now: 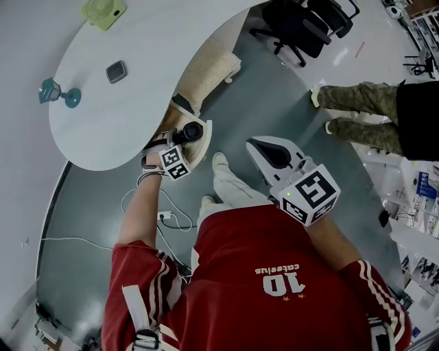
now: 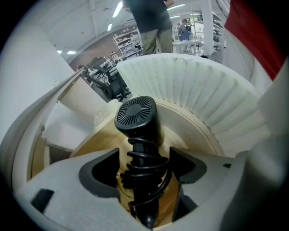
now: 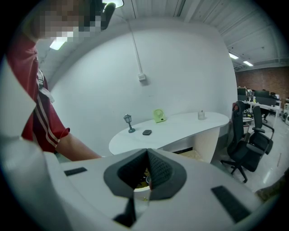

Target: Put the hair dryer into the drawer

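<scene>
White curved desk (image 1: 137, 82); open drawer (image 1: 204, 145) at its 5 o'clock edge. Right gripper (image 1: 264, 147) at drawer's 3 o'clock, jaws together, empty. Left gripper (image 2: 144, 169): own view alone shows jaws apart, unclamped, around hair dryer (image 2: 137, 119) lying on drawer's wooden floor.

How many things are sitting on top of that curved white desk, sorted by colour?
Green: 1, the fan
Teal: 1, the little lamp
Dark grey: 1, the flat pad
Pale: 1, the small jar
Total: 4

hair dryer (image 2: 137, 118): black, cord coiled round handle, lying inside drawer | drawer (image 2: 97, 140): curved, pale wood floor, pulled open
</scene>
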Tool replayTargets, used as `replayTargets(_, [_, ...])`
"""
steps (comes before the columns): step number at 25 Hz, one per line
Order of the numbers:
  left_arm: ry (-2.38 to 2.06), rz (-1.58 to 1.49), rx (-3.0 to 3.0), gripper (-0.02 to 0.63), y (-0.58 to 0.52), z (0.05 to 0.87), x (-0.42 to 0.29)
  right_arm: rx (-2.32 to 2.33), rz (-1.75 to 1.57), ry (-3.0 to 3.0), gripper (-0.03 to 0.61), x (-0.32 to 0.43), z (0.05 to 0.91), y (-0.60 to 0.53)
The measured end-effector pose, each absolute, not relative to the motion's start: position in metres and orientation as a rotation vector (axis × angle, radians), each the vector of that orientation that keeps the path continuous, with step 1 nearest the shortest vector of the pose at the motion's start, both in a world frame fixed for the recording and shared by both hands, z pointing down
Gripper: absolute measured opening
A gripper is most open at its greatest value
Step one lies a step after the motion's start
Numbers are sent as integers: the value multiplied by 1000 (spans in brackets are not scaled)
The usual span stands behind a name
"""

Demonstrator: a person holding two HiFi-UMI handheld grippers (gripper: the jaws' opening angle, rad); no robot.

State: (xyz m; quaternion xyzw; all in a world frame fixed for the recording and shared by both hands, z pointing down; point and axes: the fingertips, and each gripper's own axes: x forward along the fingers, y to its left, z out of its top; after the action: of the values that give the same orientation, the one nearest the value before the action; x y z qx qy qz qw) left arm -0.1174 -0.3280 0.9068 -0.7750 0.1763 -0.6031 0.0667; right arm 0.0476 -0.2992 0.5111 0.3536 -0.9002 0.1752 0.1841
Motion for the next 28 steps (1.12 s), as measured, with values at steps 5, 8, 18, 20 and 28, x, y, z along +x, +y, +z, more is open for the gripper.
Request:
replayTargets(5, [588, -1819, -2281, 327, -322, 898, -129, 970, 476, -2566, 5, 39, 505, -293])
replayTargets(8, [565, -1830, -2220, 305, -322, 896, -131, 965, 479, -2574, 5, 36, 504, -294])
replayTargets(18, [425, -1854, -2055, 266, -343, 911, -134, 1001, 514, -2544, 5, 51, 515, -300])
replayTargets(20, [451, -1885, -2105, 263, -343, 916, -134, 1007, 517, -2542, 5, 56, 516, -303])
replayTargets(28, [503, -1881, -2220, 328, -325, 904, -131, 1016, 506, -2563, 5, 56, 507, -310])
